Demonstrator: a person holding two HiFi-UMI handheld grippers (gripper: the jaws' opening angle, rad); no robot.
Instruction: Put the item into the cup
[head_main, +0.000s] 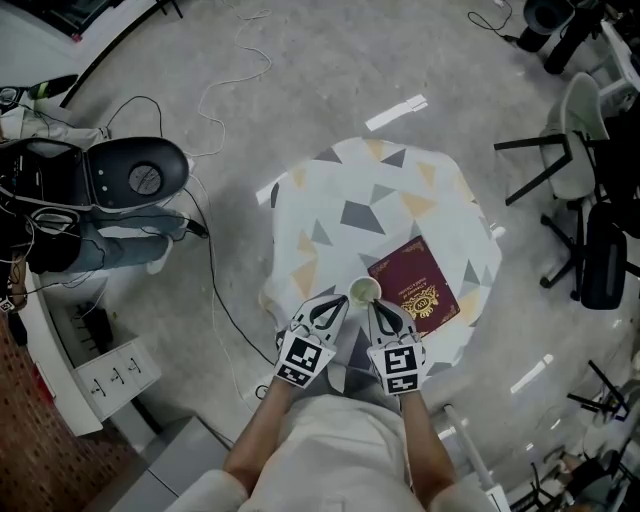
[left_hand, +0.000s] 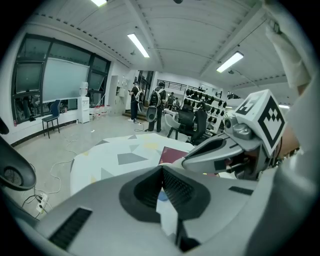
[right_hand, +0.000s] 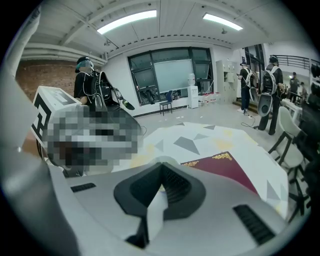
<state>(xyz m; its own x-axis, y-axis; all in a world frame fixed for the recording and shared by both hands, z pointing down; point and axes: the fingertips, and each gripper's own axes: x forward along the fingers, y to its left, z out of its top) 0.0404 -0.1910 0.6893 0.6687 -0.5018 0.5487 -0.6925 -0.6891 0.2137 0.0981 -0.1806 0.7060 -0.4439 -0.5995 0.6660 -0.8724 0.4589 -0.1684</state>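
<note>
Both pairs of jaws stood together. The left gripper (head_main: 335, 303) and right gripper (head_main: 377, 306) flanked the small pale cup (head_main: 363, 291), which stood beside a maroon booklet (head_main: 415, 285). A blue speck (left_hand: 162, 195) showed at the left seam, possibly the item. The crowding tips risked knocking the light cup over.

Right tool (right_hand: 161, 180) sits closed (tips touching) — maroon booklet (right_hand: 225, 170) lies beyond.

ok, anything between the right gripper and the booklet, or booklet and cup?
Nothing visible does. The maroon booklet lies flat, uncovered, right beside the cup. The right gripper, jaws together, sits at the booklet's near edge with nothing between.
</note>
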